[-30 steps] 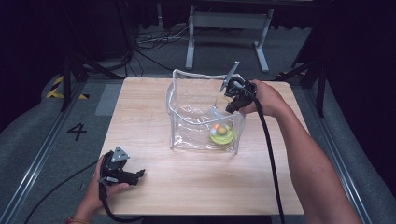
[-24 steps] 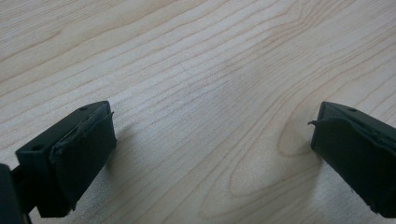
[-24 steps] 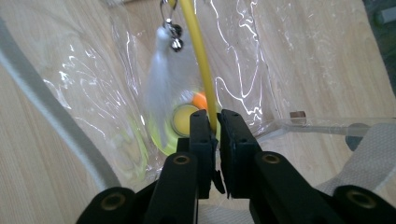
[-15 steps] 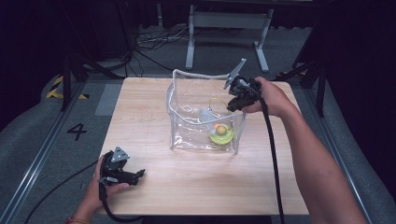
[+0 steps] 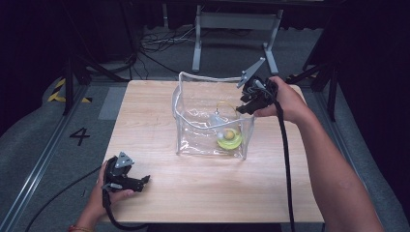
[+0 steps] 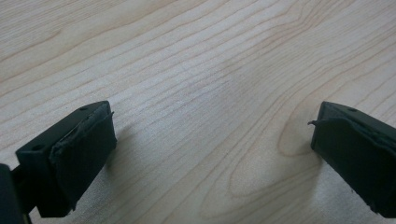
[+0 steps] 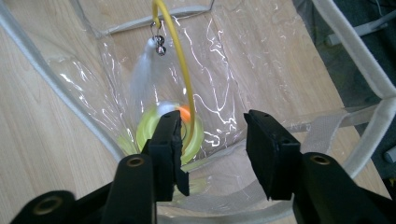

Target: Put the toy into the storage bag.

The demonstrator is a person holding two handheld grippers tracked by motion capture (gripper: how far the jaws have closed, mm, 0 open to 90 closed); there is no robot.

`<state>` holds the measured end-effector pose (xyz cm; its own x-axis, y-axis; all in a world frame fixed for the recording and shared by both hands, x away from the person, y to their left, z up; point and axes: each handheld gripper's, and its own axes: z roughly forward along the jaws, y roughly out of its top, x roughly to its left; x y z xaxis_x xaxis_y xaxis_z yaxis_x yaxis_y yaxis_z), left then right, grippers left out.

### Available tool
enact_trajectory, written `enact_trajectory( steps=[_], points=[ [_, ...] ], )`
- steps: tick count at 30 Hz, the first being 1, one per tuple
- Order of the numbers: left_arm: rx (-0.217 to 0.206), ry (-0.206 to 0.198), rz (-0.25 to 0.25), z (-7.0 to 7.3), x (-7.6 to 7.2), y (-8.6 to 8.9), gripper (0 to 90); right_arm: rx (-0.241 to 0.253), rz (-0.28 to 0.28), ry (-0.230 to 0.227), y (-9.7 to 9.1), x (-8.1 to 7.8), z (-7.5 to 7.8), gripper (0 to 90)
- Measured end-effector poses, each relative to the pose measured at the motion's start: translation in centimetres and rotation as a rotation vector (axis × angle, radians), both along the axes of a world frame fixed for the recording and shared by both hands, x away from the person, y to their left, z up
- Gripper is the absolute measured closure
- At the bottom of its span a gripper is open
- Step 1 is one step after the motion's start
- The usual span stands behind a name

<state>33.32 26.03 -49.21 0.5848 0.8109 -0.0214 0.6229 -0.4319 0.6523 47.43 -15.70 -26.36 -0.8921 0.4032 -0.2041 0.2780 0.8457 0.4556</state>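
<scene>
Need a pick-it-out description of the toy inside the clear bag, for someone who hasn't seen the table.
On the wooden table stands an open clear plastic bag with white-trimmed edges, just below the right tongs. At the bag's bottom, near its right front corner, lies the toy: a yellow-green ring with an orange ball, a yellow wire arching up from it with a small bell and a white feathery tuft. It is the one brightly coloured thing there.

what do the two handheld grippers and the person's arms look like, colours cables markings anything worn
Both grippers are black. The left gripper carries a grey three-cornered plate on top and trails a black cable; its fingers are blocky with worn black pads. The right gripper has the same grey plate and a thick black cable running back along the forearm. Forearms are bare, with a reddish band at the left wrist.
</scene>
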Motion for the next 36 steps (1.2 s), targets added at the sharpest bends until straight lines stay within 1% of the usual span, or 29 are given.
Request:
enact_trajectory(
  steps=[1, 2, 3, 5, 6, 7, 9, 10, 13, 15, 17, 20, 23, 24, 26, 27, 30, 32, 34, 36],
  points=[
    [0.001, -0.002, 0.0, 0.0, 0.0, 0.0, 0.2, 0.002, -0.006, -0.01, -0.1, -0.1, 0.1, 51.6],
    [0.001, -0.002, 0.0, 0.0, 0.0, 0.0, 0.2, 0.007, -0.019, -0.024, -0.2, -0.2, 0.2, 46.6],
    [0.001, -0.002, 0.0, 0.0, 0.0, 0.0, 0.2, 0.012, -0.028, -0.034, -0.3, -0.3, 0.4, 44.5],
    [0.0, 0.0, 0.0, 0.0, 0.0, 0.0, 0.2, 0.02, -0.028, -0.037, -0.4, -0.4, 0.5, 43.8],
    [0.001, -0.002, 0.0, 0.0, 0.0, 0.0, 0.2, 0.029, -0.031, -0.048, -0.5, -0.6, 0.7, 41.3],
    [0.001, -0.002, 0.0, 0.0, 0.0, 0.0, 0.2, 0.034, -0.048, -0.065, -0.6, -0.8, 0.8, 37.6],
    [0.0, 0.0, 0.0, 0.0, 0.0, 0.0, 0.2, 0.035, -0.065, -0.089, -0.9, -1.1, 1.1, 36.4],
    [0.001, -0.002, 0.0, 0.0, 0.0, 0.0, 0.2, 0.041, -0.061, -0.087, -1.0, -1.2, 1.2, 35.9],
    [0.001, -0.002, 0.0, 0.0, 0.0, 0.0, 0.2, 0.063, -0.069, -0.108, -1.7, -1.6, 1.6, 32.4],
    [0.001, -0.002, 0.0, 0.0, 0.0, 0.0, 0.2, 0.077, -0.085, -0.135, -2.2, -2.1, 1.8, 29.1],
    [0.001, -0.002, 0.0, 0.0, 0.0, 0.0, 0.2, 0.084, -0.098, -0.142, -2.7, -2.4, 1.8, 27.8],
    [0.0, 0.001, 0.002, 0.0, 0.0, 0.0, 0.3, 0.091, -0.11, -0.168, -3.6, -3.1, 1.8, 25.5],
    [0.0, 0.001, 0.002, 0.0, 0.0, 0.0, 0.3, 0.11, -0.117, -0.175, -4.4, -3.5, 1.8, 23.9],
    [0.0, 0.001, 0.002, 0.0, 0.0, 0.0, 0.3, 0.11, -0.117, -0.175, -4.4, -3.5, 1.8, 23.9],
    [0.0, 0.001, 0.002, 0.0, 0.0, 0.0, 0.3, 0.098, -0.131, -0.192, -5.1, -4.0, 1.7, 22.1],
    [0.0, 0.001, 0.002, 0.0, 0.0, 0.0, 0.3, 0.098, -0.135, -0.195, -5.3, -4.1, 1.6, 22.1],
    [0.0, 0.001, 0.002, 0.0, 0.0, 0.0, 0.3, 0.12, -0.142, -0.196, -6.3, -4.6, 1.4, 21.7],
    [0.0, 0.001, 0.002, 0.0, 0.0, 0.0, 0.3, 0.117, -0.144, -0.211, -6.7, -5.0, 1.2, 20.9],
    [0.0, 0.001, 0.002, 0.0, 0.0, 0.0, 0.3, 0.131, -0.145, -0.21, -7.2, -5.3, 1.1, 21.0],
    [0.0, 0.001, 0.002, 0.0, 0.0, 0.0, 0.3, 0.133, -0.152, -0.215, -7.7, -5.7, 0.8, 20.3]
  ],
)
